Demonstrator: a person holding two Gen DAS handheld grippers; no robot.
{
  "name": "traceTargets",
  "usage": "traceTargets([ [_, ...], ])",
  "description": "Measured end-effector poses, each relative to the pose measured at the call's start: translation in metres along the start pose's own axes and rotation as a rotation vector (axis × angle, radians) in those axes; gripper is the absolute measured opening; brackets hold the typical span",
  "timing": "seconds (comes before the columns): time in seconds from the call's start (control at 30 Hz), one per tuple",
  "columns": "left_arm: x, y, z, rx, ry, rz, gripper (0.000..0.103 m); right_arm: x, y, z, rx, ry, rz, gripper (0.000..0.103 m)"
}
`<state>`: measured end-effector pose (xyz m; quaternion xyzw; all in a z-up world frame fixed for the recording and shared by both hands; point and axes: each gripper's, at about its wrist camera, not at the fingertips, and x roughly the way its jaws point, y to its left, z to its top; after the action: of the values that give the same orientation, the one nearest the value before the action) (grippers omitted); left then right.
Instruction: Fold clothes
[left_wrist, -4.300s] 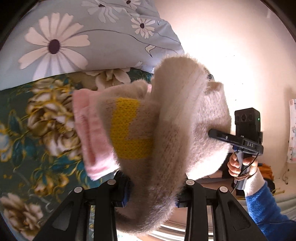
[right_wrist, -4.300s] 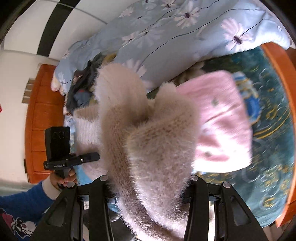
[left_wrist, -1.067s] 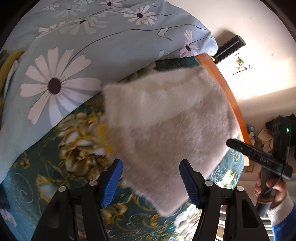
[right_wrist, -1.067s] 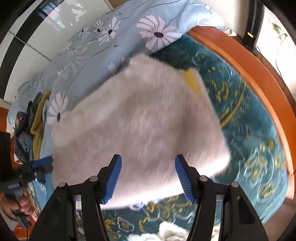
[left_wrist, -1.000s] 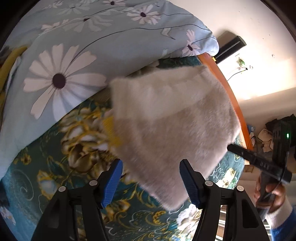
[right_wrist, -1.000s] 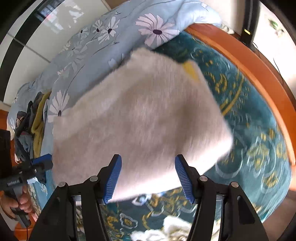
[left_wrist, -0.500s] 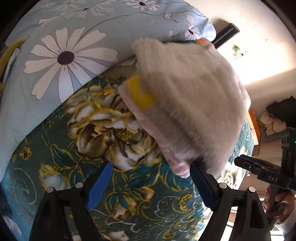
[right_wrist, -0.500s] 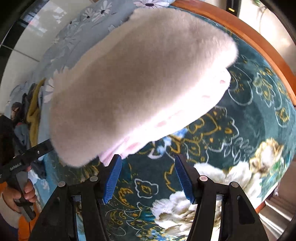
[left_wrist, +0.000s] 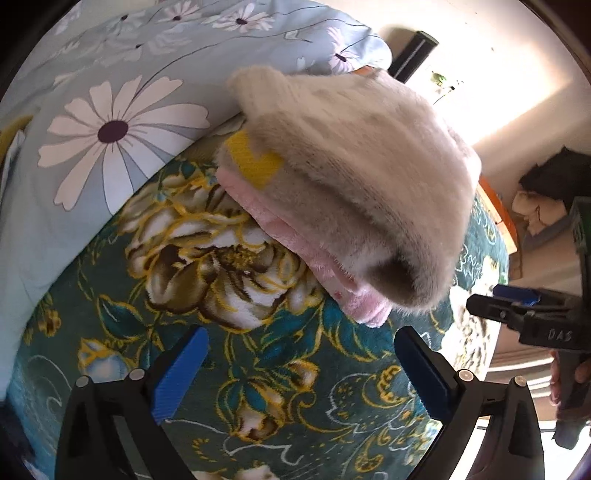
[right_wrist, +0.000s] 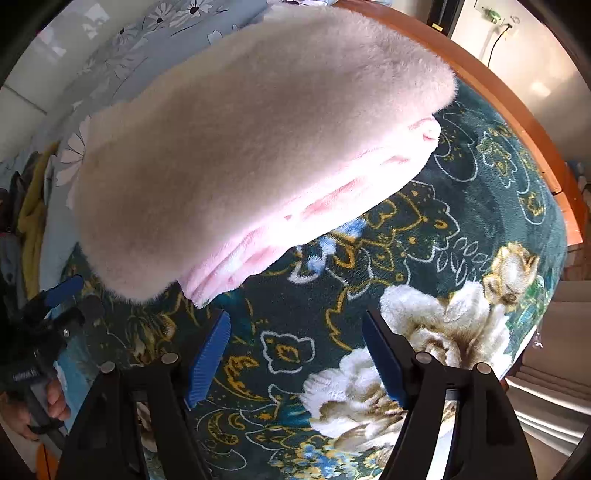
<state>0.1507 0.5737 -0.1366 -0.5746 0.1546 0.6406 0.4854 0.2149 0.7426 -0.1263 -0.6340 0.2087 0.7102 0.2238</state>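
Left wrist view shows the left gripper (left_wrist: 299, 363) with its jaws spread wide and nothing between them; they have just been opening. Ahead of them, clear of both blue pads (left_wrist: 181, 373), the folded beige sweater (left_wrist: 354, 177) lies on a folded pink garment (left_wrist: 295, 236) on the bed's teal floral blanket (left_wrist: 229, 369) (a yellow patch shows at the sweater's near corner). Further right, the right gripper (right_wrist: 295, 363) stands open too, jaws lately widening and empty, with the same sweater (right_wrist: 236, 133) lying beyond them, nearer the left jaw.
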Motion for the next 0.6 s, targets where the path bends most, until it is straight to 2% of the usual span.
traceTargets([
  [0.17, -0.006, 0.001, -0.005, 0.037, -0.027, 0.003, 0.102, -0.004, 0.01, -0.003, 0.007, -0.019, -0.047, 0.083],
  [0.4, -0.008, -0.003, -0.012, 0.106, -0.02, 0.002, 0.103, -0.012, 0.022, -0.006, -0.017, -0.029, -0.114, 0.083],
  [0.47, -0.007, -0.004, -0.015, 0.117, -0.02, 0.0, 0.103, -0.014, 0.024, -0.007, -0.018, -0.035, -0.129, 0.086],
  [0.5, -0.006, -0.005, -0.016, 0.121, -0.019, -0.001, 0.103, -0.014, 0.025, -0.007, -0.018, -0.034, -0.133, 0.094],
  [0.53, -0.006, -0.005, -0.017, 0.125, -0.019, -0.002, 0.103, -0.014, 0.026, -0.007, -0.018, -0.034, -0.14, 0.096],
  [0.6, -0.005, -0.007, -0.018, 0.13, -0.023, 0.004, 0.103, -0.015, 0.028, -0.008, -0.02, -0.034, -0.15, 0.096],
])
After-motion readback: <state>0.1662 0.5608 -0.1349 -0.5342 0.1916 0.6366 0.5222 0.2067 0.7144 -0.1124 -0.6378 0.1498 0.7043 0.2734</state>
